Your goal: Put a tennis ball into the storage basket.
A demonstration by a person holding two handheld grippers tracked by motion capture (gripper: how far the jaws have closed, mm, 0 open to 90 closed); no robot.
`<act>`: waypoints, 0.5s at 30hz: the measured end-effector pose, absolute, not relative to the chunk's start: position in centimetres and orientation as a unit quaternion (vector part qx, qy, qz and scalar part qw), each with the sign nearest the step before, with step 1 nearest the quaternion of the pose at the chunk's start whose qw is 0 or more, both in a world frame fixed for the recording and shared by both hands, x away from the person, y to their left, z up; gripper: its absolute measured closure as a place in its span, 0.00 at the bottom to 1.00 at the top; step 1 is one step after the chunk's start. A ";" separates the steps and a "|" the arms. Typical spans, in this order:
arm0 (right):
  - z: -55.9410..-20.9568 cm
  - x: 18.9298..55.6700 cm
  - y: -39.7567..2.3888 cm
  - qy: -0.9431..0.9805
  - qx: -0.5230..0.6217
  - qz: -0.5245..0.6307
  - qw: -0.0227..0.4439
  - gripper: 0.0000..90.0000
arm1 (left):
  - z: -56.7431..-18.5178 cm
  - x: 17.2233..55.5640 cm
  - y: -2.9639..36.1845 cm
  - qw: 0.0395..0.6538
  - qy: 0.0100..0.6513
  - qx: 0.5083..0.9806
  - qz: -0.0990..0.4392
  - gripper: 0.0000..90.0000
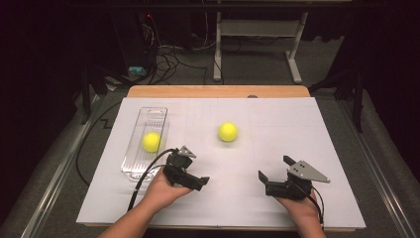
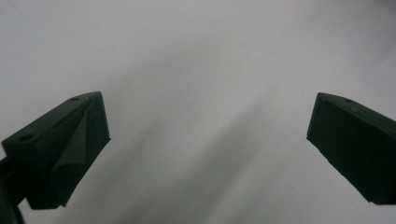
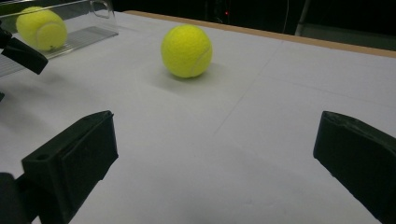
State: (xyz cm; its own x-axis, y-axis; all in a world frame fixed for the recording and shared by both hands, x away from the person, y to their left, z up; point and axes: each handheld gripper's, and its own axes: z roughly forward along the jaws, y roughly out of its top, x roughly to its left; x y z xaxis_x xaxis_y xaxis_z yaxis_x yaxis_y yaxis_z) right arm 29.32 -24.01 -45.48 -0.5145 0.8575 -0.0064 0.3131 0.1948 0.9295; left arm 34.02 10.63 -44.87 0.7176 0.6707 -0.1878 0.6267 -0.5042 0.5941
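With both hand-held grippers released, left point(image 1: 197, 182) and right point(image 1: 274, 168), and the loose ball point(image 1: 228, 132) mid-surface, well apart from the tray point(image 1: 157, 113): approach level, straddle ball evenly, then clench gently.

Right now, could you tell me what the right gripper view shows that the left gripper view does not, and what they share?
The right gripper view alone shows the loose tennis ball on the white table, a second tennis ball inside the clear tray at far left, and the dark room beyond the table's edge. The left gripper view adds nothing of its own beyond its left gripper. Both share bare white surface between two wide-open black jaws, the right gripper included.
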 end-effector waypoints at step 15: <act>-44.6 32.6 -20.0 0.727 0.391 0.489 0.284 0.00 | -44.5 33.2 10.5 0.329 0.357 0.874 0.022 0.00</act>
